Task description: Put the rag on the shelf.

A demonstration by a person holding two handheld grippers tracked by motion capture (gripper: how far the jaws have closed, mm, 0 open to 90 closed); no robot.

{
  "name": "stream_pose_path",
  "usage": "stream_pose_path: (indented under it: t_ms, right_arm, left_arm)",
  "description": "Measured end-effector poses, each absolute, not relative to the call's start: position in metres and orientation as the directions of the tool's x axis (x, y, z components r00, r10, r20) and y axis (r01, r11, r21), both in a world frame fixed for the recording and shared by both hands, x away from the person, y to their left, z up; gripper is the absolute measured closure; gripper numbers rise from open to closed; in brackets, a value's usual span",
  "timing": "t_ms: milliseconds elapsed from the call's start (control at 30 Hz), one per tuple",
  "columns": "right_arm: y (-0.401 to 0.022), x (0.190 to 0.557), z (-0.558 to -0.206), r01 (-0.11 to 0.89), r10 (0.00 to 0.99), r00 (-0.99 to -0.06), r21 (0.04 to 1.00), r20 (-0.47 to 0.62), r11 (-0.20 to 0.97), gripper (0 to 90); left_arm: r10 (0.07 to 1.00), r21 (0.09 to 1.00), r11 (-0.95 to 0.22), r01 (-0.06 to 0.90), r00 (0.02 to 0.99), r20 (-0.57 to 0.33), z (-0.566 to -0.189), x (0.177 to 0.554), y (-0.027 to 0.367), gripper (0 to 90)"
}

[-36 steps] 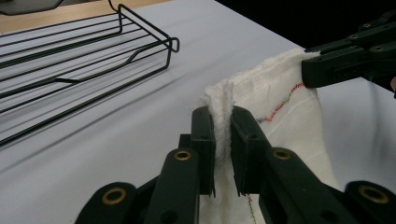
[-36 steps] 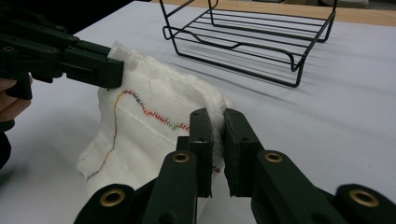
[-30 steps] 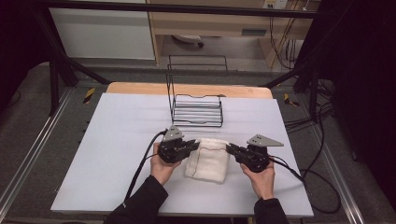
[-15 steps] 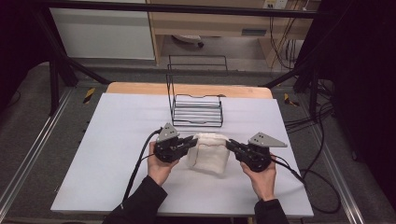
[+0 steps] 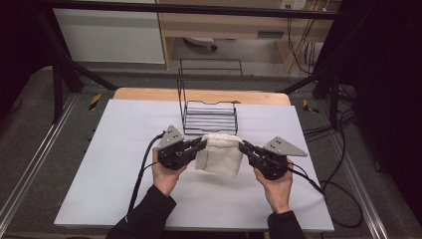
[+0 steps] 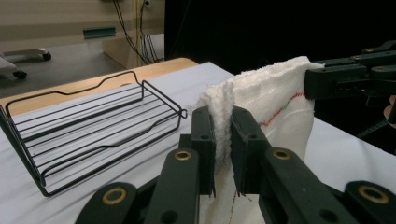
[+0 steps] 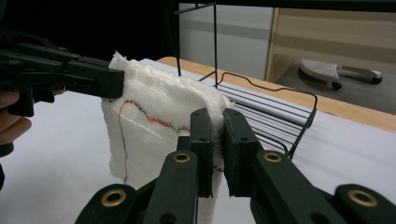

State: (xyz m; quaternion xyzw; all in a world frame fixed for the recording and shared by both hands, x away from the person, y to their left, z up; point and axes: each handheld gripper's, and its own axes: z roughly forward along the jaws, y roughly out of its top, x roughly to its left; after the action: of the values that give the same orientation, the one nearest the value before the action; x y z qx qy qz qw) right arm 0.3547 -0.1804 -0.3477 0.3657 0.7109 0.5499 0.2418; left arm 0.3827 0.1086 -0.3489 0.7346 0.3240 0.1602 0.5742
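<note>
A folded white cloth (image 5: pixel 220 154) with a line of red stitching hangs between my two grippers, above the white table. My left gripper (image 5: pixel 200 144) is shut on the cloth's left top corner; in the left gripper view the cloth (image 6: pixel 261 105) is pinched between the black jaws of my left gripper (image 6: pixel 223 149). My right gripper (image 5: pixel 244 146) is shut on the right top corner, and in the right gripper view the cloth (image 7: pixel 154 126) is clamped in my right gripper (image 7: pixel 215 149). A black wire rack (image 5: pixel 209 117) stands just behind the cloth.
The rack's tall wire back (image 5: pixel 210 69) rises at the far side of the table (image 5: pixel 109 164). Cables (image 5: pixel 142 169) trail from both grippers toward the near edge. A wooden strip (image 5: pixel 149 94) borders the table's far edge.
Both grippers have risen with the cloth, lifting it off the table and a little toward the rack. The cloth now hangs stretched between them.
</note>
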Motion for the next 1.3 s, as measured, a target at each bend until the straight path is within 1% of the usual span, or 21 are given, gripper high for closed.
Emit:
stream_pose_path:
  t_ms: [900,1300]
  right_arm:
    - [-0.165,0.362,-0.315,0.142,0.786,-0.618,0.986,0.022,0.085,83.6]
    - [-0.156,0.368,-0.296,0.097,0.789,-0.614,0.993,0.006,0.068,83.6]
  left_arm:
    - [0.683,0.975,-0.057,0.214,0.721,-0.119,-0.313,0.388,0.124,80.3]
    - [0.691,0.983,-0.030,0.181,0.715,-0.110,-0.293,0.394,0.131,80.3]
